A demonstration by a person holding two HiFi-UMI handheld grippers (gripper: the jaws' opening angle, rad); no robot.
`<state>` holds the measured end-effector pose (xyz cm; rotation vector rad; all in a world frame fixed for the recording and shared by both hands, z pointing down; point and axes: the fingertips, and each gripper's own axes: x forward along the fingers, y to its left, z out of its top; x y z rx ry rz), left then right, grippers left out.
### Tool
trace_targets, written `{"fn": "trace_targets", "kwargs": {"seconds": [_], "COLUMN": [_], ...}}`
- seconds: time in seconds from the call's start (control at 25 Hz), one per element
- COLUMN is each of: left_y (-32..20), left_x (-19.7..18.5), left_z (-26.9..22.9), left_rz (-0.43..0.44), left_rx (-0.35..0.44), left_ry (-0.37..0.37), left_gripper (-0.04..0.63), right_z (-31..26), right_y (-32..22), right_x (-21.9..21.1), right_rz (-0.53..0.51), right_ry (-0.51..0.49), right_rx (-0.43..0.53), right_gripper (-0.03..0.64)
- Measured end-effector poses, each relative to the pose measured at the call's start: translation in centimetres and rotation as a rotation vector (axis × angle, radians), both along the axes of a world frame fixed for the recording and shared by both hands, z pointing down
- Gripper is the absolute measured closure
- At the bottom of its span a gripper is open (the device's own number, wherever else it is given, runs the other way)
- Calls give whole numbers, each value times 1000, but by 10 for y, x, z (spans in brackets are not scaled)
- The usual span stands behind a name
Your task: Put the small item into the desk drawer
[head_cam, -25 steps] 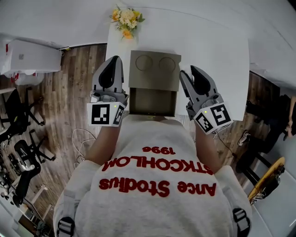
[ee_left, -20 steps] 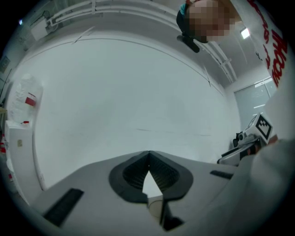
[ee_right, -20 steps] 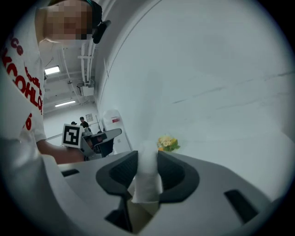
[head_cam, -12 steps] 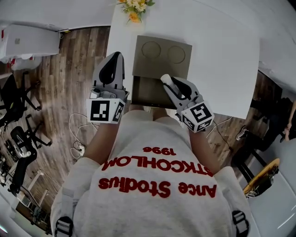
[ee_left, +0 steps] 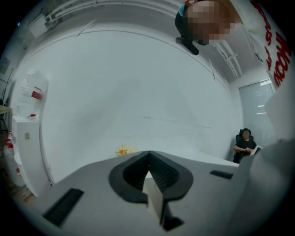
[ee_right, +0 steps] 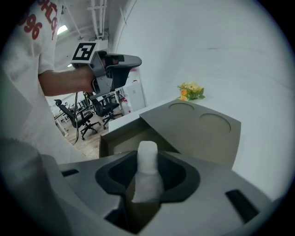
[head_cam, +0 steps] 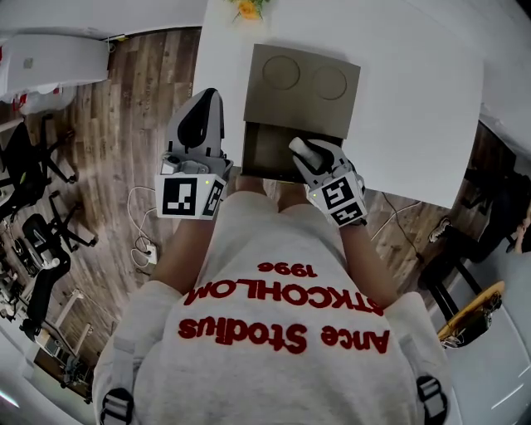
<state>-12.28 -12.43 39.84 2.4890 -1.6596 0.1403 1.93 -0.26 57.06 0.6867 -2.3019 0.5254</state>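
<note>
Seen from above, a person in a grey sweatshirt (head_cam: pixel 282 332) stands at a white tabletop (head_cam: pixel 415 108), holding a claw in each hand. On the tabletop sits a tan box (head_cam: pixel 303 79) with two round recesses in its lid. Its drawer (head_cam: pixel 270 153) is pulled out toward the person and stands open.

The right claw (head_cam: pixel 309 156) is tilted downward over the front right part of the open drawer. A small white item (head_cam: pixel 296 146) stands between its jaws, with its rounded end sticking out past the tips. In the right gripper view, the jaws have just been opening a little, and the pads lie against the item's sides. The drawer's hollow lies beyond it.

The left claw (head_cam: pixel 204 104) is near the left edge of the tabletop, beside the drawer and well apart from the item. In the left gripper view, its jaws are closed with the tips meeting, and they hold nothing.

A bunch of yellow flowers (head_cam: pixel 247 8) stands at the far edge of the tabletop.
</note>
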Motion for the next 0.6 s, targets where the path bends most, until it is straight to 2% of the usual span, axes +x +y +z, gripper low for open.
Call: {"fn": "trace_targets", "kwargs": {"seconds": [0.08,0.24,0.4,0.52,0.6], "left_y": [1,2,-5,-8,-10], "left_x": [0,0,-2,0,2], "left_z": [1,-2,-12,-22,-30], "left_rz": [-1,3,7,10,17], "left_rx": [-3,7,35,60,78], "left_ry": [-1,-2,0,5,8], "left_gripper": [588,588,588,588,588], "right_z": [1,-6,-37,-69,-89], "right_y": [0,-6,-27,-47,-60], "right_x": [-1,-1,5,18,28], "right_rz": [-7,46,133,216,262], "right_ry": [10,-31,-116,-186,-223], "right_rx": [3,0,58,131,184], "right_gripper": [458,440,509,575,595]}}
